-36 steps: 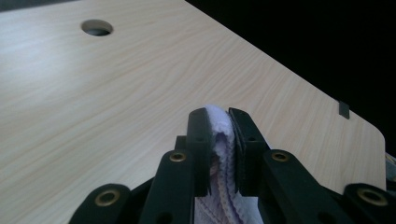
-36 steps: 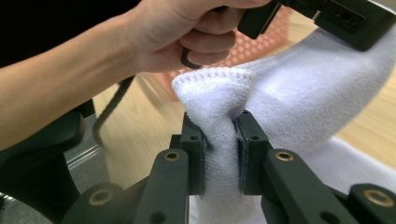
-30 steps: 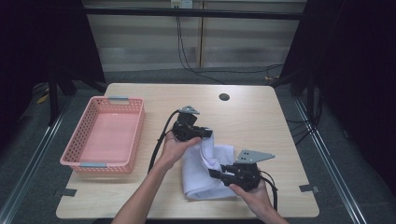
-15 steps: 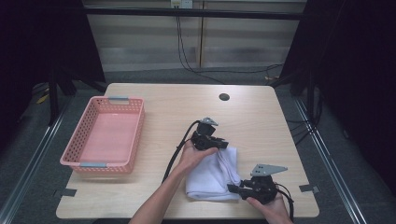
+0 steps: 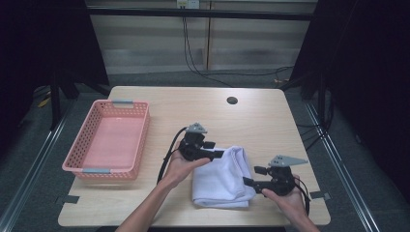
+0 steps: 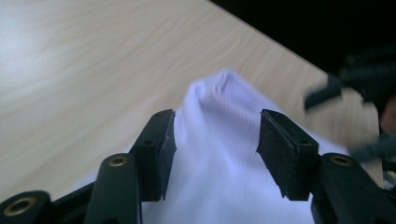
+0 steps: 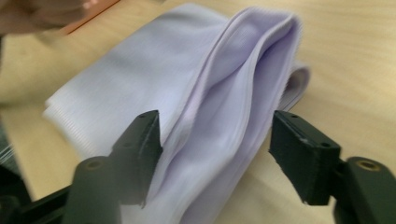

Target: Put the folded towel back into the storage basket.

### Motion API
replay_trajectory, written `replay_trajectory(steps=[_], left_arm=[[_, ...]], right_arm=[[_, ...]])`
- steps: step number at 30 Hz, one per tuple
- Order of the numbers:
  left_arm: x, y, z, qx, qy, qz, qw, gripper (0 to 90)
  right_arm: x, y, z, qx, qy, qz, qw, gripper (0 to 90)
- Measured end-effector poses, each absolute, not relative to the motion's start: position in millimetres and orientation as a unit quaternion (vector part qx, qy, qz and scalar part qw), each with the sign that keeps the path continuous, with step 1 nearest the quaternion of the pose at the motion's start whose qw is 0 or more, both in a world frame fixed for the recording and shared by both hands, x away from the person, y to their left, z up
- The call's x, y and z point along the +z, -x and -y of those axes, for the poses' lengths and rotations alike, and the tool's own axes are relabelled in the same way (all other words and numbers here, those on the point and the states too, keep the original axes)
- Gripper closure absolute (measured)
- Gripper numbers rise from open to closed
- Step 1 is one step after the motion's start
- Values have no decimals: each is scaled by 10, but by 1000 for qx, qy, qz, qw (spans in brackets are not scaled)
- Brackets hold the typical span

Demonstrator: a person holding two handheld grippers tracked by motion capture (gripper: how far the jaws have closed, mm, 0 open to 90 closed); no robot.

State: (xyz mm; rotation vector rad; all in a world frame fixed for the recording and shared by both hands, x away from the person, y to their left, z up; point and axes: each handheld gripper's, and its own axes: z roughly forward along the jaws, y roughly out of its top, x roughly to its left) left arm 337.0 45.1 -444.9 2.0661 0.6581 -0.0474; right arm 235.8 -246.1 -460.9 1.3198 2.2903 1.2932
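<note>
High view: folded white cloth is lying on the light wooden desk, between left gripper and right gripper; pink plastic basket is sitting well apart.
Left gripper view: fingers are spreading, cloth corner between, unpinched.
Right gripper view: fingers are opening around the layered folds.

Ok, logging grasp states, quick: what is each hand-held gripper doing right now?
Left hand-held gripper: open, jaws just been opening, white cloth between them, not pinched.
Right hand-held gripper: open, just been opening, cloth fold between the jaws.
</note>
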Motion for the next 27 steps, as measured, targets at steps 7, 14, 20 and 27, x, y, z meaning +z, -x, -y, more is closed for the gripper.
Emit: replay_trajectory(steps=[7, 14, 20, 27], left_arm=[[-4545, -2926, -861, -11, -874, -245, 419, 507], [-4783, -2657, -843, -22, -889, -224, 399, 444], [-4861, -2639, -872, -29, -885, -241, 398, 430], [-4874, -2610, -901, -26, -884, -247, 395, 408]], right_arm=[[-4548, -3013, 2309, 424, -427, -791, 113, 274], [-4673, -3371, 2150, 421, -444, -783, 110, 397], [-4735, -3275, 2320, 417, -447, -782, 121, 702], [-4837, -3209, 2598, 387, -460, -789, 125, 764]])
